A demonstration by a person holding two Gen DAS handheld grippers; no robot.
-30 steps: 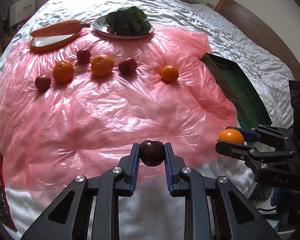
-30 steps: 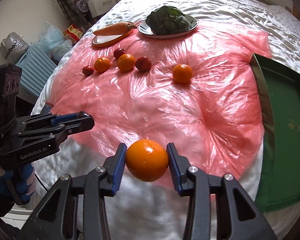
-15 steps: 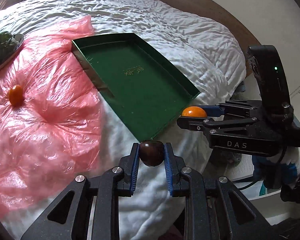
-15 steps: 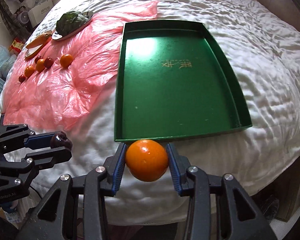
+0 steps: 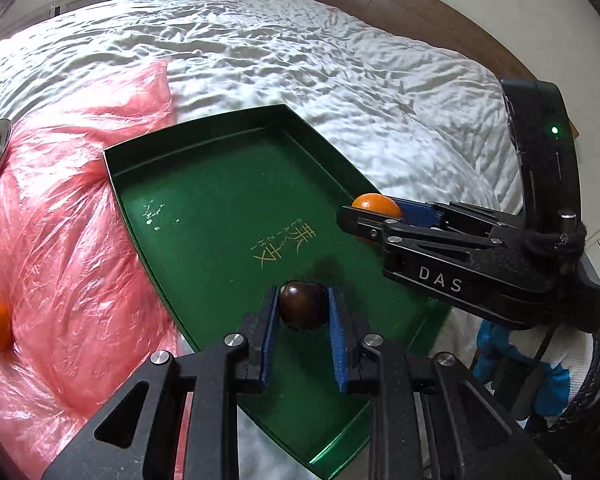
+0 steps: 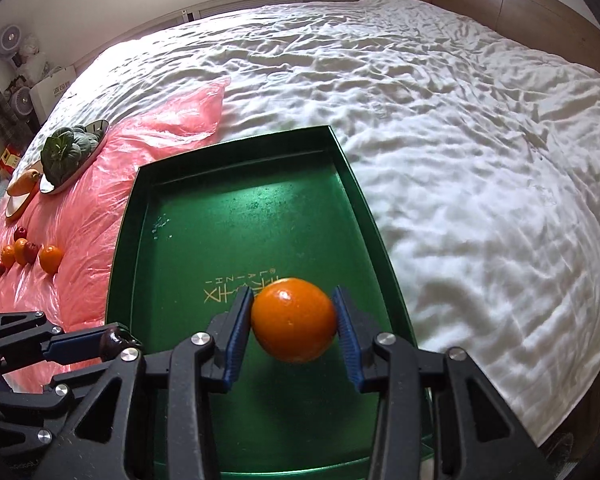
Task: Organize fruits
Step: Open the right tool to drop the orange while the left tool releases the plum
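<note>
The fingers [image 5: 268, 332] of the left gripper [image 5: 303, 330] were clamped on a dark red fruit [image 5: 303, 306], which was pinched between the blue pads and held above the near part of the green tray [image 5: 220, 200]. A shadow lay on the tray floor just beyond the fruit. The fingers [image 6: 238, 332] of the right gripper [image 6: 294, 334] were closed on an orange [image 6: 294, 314], gripped at both sides and held over the near half of the same tray, close to its gold lettering. In the left wrist view the right gripper entered from the right, its orange showing near the tray's right wall; whether it touched the tray could not be determined.

The tray rested on a bed [image 6: 460, 120] covered with a rumpled white quilt, its left edge against a pink plastic sheet [image 6: 92, 184]. The tray floor held no fruit in either view.

On the pink sheet, far left in the right wrist view, a cluster of oranges and dark red fruits [image 6: 24, 252] lay close together. Beyond them stood a plate of leafy greens [image 6: 66, 152] and, just beside it, a dish carrying a carrot [image 6: 22, 184]. A wooden headboard [image 6: 520, 12] bordered the far right of the bed.
</note>
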